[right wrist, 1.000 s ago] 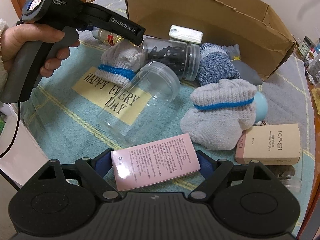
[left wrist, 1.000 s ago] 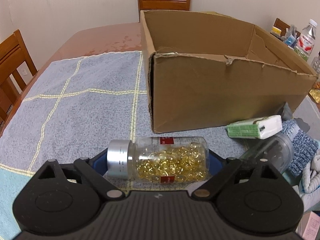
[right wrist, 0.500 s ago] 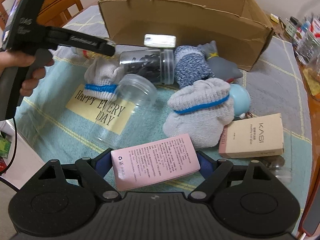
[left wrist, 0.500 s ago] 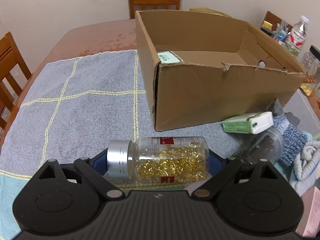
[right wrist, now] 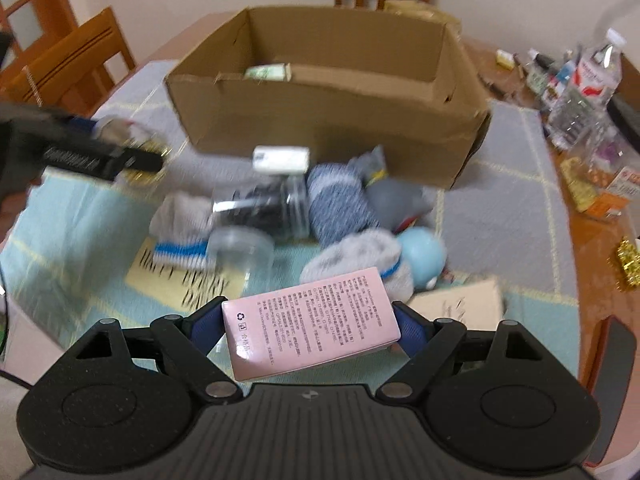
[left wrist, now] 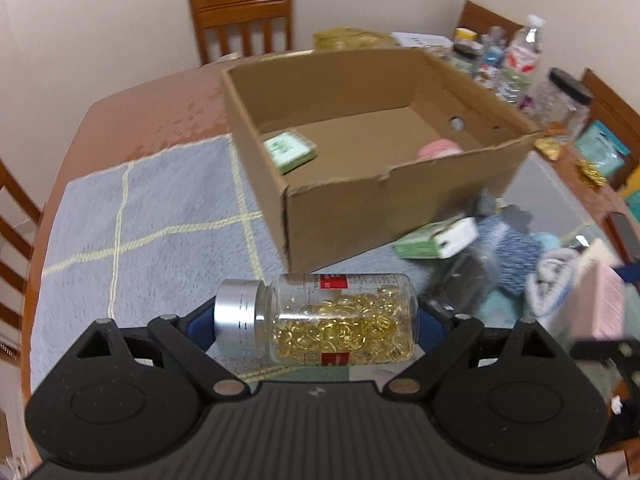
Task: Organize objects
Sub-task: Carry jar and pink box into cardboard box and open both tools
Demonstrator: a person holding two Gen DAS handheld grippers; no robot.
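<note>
While both tools hang above the table, left gripper (left wrist: 316,320) clamps a capsule bottle (left wrist: 340,320) lengthwise, silver cap at 9 o'clock. Right gripper (right wrist: 310,326) clamps a pink box (right wrist: 310,330). Cardboard box (right wrist: 332,120) sits at 12 o'clock, holding a green packet (left wrist: 290,150).

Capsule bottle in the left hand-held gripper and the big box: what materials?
Bottle: clear body, glass or hard plastic, can't tell; yellow capsules show through. Cap looks like brushed metal, or metallised plastic. Box: matte brown corrugated cardboard, top edge torn.
</note>
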